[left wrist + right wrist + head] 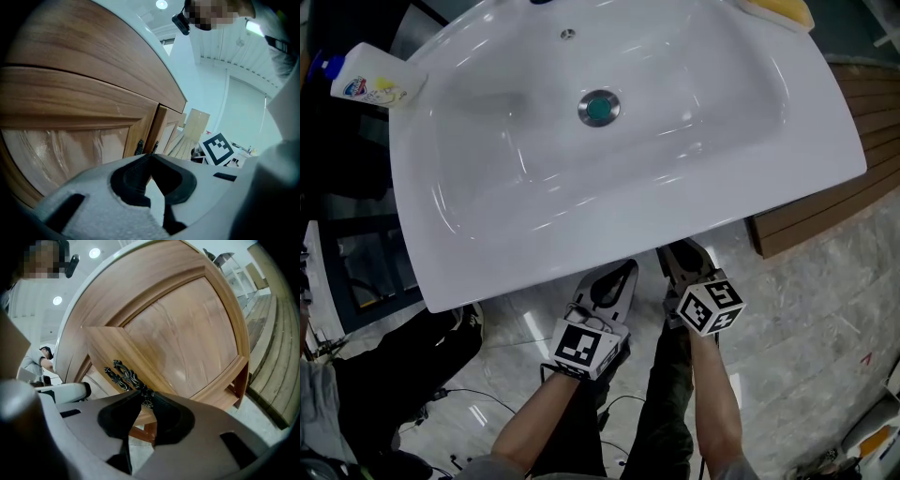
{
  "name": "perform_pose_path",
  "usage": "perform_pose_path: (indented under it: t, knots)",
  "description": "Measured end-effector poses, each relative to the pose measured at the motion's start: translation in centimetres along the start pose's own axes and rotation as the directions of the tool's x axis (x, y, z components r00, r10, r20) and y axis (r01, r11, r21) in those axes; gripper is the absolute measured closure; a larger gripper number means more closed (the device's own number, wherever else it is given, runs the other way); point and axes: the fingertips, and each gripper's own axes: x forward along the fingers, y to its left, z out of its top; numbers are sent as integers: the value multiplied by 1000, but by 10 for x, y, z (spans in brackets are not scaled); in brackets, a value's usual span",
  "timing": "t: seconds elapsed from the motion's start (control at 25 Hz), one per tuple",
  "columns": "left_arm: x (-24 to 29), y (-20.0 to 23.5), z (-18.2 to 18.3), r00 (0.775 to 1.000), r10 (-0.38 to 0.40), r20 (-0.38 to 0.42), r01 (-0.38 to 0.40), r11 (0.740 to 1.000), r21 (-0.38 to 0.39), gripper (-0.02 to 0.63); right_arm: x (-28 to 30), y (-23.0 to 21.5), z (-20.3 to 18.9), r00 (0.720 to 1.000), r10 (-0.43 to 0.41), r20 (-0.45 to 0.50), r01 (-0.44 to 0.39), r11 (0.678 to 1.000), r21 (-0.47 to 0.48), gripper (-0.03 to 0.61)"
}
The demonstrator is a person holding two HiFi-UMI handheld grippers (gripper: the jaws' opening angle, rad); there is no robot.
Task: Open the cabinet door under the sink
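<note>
The wooden cabinet under the white sink (487,239) fills both gripper views. In the left gripper view its left door (70,154) faces me, and the right door's edge (159,126) seems to stand slightly out from it. Two dark ornate handles (123,373) sit side by side at the seam. My right gripper (146,399) is shut on the lower end of the right door's handle (146,398). My left gripper (150,157) is shut and holds nothing, just short of the handles (139,146). In the head view both grippers (623,272) (672,255) point under the sink's front rim, which hides the cabinet.
A plastic bottle (370,84) lies at the sink's far left, a yellow object (783,11) at its far right. Wooden planks (862,141) lean to the right of the cabinet. Cables (478,403) run across the marble floor by the person's legs.
</note>
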Motion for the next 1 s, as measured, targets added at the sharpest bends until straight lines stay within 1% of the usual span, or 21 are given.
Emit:
perform_pose_path:
  t: [0.2,0.68,1.0]
  knots:
    - [-1,-8,-1,1000,-7,3,7,1000,1,606,-14,-1,-7,1000,4,-9,-4,1000,-13,495]
    - [-6,-13,-2,1000,-28,1,28,999,27,606,-34,-4,-15,1000,-5,-1,5,1000,-7,495]
    - [0,-35,-5,998,-64,-9,65,997,46,606,-60,-10,-25,1000,-17,6,17,1000,11,497]
